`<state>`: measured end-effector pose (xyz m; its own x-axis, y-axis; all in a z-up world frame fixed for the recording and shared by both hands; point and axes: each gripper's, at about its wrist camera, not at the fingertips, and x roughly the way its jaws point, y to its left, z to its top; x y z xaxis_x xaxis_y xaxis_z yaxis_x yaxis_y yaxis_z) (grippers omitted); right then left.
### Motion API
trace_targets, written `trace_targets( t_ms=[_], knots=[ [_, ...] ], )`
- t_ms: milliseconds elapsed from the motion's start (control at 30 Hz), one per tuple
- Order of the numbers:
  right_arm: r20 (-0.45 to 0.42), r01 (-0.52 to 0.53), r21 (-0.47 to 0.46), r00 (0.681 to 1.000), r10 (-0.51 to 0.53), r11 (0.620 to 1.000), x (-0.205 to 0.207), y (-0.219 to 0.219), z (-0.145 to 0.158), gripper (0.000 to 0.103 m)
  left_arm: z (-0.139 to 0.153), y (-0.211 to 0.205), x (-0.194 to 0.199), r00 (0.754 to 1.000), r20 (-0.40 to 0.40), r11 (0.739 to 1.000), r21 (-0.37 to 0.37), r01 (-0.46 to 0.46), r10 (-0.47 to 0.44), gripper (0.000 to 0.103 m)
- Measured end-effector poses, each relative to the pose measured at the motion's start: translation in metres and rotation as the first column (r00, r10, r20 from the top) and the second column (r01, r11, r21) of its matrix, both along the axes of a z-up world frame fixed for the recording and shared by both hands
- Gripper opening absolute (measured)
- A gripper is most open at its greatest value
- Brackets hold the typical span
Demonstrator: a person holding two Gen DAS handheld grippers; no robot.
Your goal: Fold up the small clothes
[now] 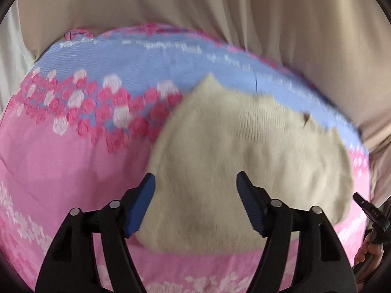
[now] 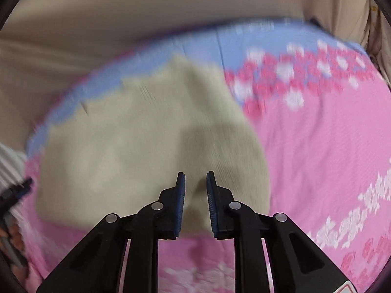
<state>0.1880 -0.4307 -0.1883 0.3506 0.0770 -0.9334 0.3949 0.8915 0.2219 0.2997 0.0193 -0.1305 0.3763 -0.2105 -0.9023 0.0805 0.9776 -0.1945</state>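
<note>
The work surface was a cloth [image 1: 61,171] with a pink field, a blue band and rows of pink and white flowers. Beyond the blue band, past both claws, a beige fabric [image 1: 195,5] with soft folds filled the background. Both views were motion-blurred, so fine detail could not be read.

Left claw [image 1: 195,183]: fingers spread wide, blue pads [image 1: 141,207] facing inward, nothing between them. It hung over the near edge of the knit [image 1: 244,158]; contact with the knit could not be confirmed. At the right margin of this view, the tip of the right claw [image 1: 366,207] and part of a hand [image 1: 369,251] were visible.

Right claw [image 2: 195,183]: fingers only slightly parted — a narrow gap remained, and nothing was pinched in it. It sat above the near right part of the knit [image 2: 134,146], where a shadow fell on the cloth.

The knit was a small cream garment with fine ribbing, lying flat on the cloth directly ahead of both claws, reaching from the pink field up into the blue band. Its far edge was uneven — one pointed corner and a small notch were visible.
</note>
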Motion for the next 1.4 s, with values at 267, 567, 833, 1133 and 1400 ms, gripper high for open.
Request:
trace_targets(
  t_ms=[267,567,833,1133,1400],
  knots=[
    [0.101,-0.036,-0.179,0.993,0.055,0.983,-0.011,0.031,0.052,0.025,-0.017,-0.017,-0.023,0.999,-0.041,0.998,0.05,-0.025,0.027,0.073],
    [0.166,-0.008,-0.095,0.986,0.024,0.995,-0.046,0.058,0.067,0.029,-0.001,-0.04,-0.077,0.999,-0.016,0.992,0.123,0.04,-0.038,0.078],
    [0.272,-0.021,-0.149,0.96,0.062,0.989,-0.084,0.103,0.106,0.055,0.03,-0.053,-0.131,0.993,0.103,0.985,0.168,0.039,-0.057,0.088],
    [0.229,-0.088,-0.142,0.966,0.119,0.986,-0.12,0.132,0.09,0.059,0.038,-0.071,-0.172,0.977,0.16,0.967,0.235,0.101,-0.141,0.09],
    [0.193,-0.066,-0.185,0.976,0.102,0.981,-0.117,0.103,0.075,0.063,0.037,-0.047,-0.167,0.991,0.113,0.995,0.077,0.057,-0.065,0.094]
  ],
)
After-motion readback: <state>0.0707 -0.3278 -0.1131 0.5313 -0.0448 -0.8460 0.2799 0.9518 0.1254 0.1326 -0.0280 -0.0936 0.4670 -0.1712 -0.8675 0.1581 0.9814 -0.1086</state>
